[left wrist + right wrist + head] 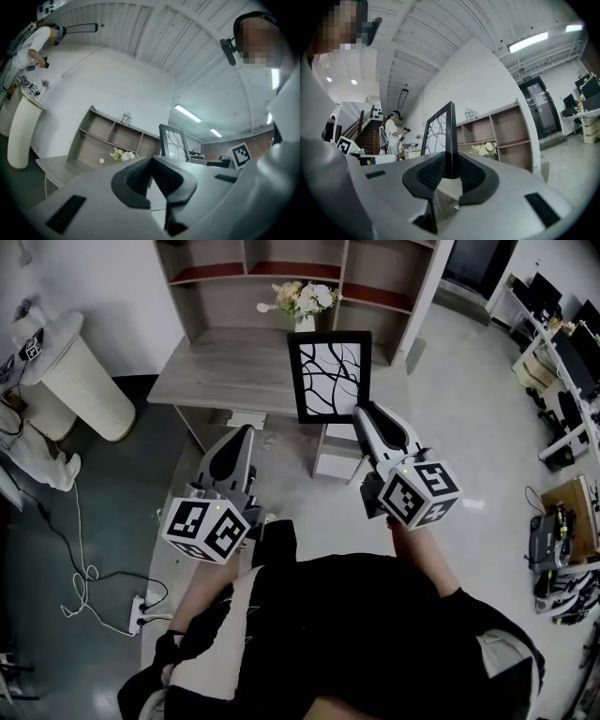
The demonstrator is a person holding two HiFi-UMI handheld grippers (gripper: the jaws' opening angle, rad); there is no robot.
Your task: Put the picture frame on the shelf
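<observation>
The black picture frame [328, 376], with a white branch pattern, is held upright in front of the grey desk [216, 371]. My right gripper [361, 412] is shut on its lower right edge. In the right gripper view the frame's edge [449, 136] stands clamped between the dark pads. The wooden shelf [281, 277] rises behind the desk, with a vase of white flowers [305, 299] before it. My left gripper [246, 430] hangs lower left of the frame, shut and empty. The left gripper view shows its tips [151, 159] meeting, with the frame [173, 143] beyond.
A white ribbed pedestal [84, 381] stands at the left. A power strip with a cable [141, 610] lies on the floor. A small cabinet [337, 456] sits under the desk. Desks with monitors [562, 352] line the right wall. A person [393, 133] stands by a staircase.
</observation>
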